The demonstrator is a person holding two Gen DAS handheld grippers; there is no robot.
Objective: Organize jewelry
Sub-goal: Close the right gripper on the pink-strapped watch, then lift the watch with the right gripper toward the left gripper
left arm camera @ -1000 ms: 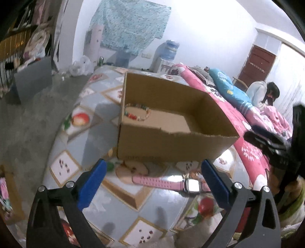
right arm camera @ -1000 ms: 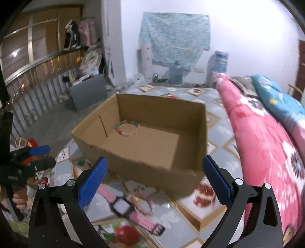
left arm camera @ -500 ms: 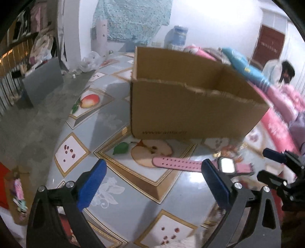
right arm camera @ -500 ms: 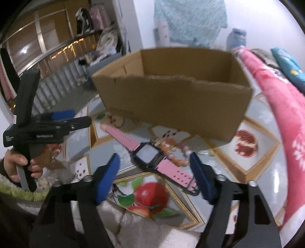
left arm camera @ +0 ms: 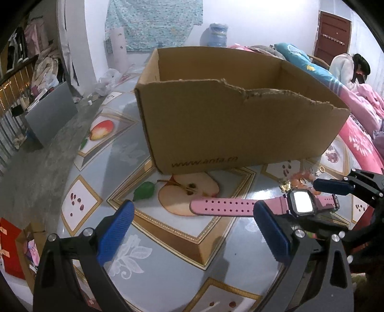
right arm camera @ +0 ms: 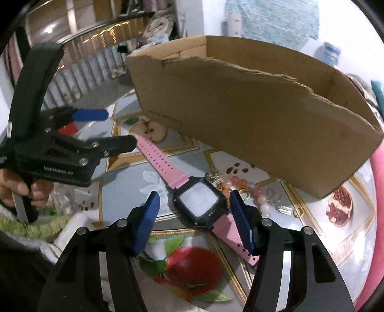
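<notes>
Room: white walls are closing in a cluttered bedroom, with a patterned blue cloth (left arm camera: 153, 21) hanging on the far wall, a water jug (left arm camera: 217, 34) standing below it, a brown door (left arm camera: 332, 36) showing at the far right and a railing (right arm camera: 96, 55) running along the left.
Surface: a glossy grey-blue mat printed with fruit squares (left arm camera: 168, 240) is covering the floor; a pink bedspread (left arm camera: 360, 139) is lying along its right edge.
Person: one seated figure in a pale top (left arm camera: 343, 69) is bending forward on the bedding at the far right.
Box: one open cardboard box (left arm camera: 240, 129) with a torn near rim is sitting toward the mat's far side.
Watch: one pink watch (right arm camera: 199, 199) is lying flat just in front of the box's near wall, its long axis running from the sliced-apple print toward the mat's near right side, its screen facing up.
Beads: one orange-and-pink bead bracelet (right arm camera: 244, 189) is lying just beside the watch case, with small gold pieces near it.
Right gripper (right arm camera: 194, 216): its jaws are closing, straddling the watch case, with the pads not yet pressing on it.
Left gripper (left arm camera: 192, 230): its jaws are standing wide apart and empty, over the free end of the strap.
Hand: a hand (right arm camera: 21, 189) is gripping the left gripper's handle.
</notes>
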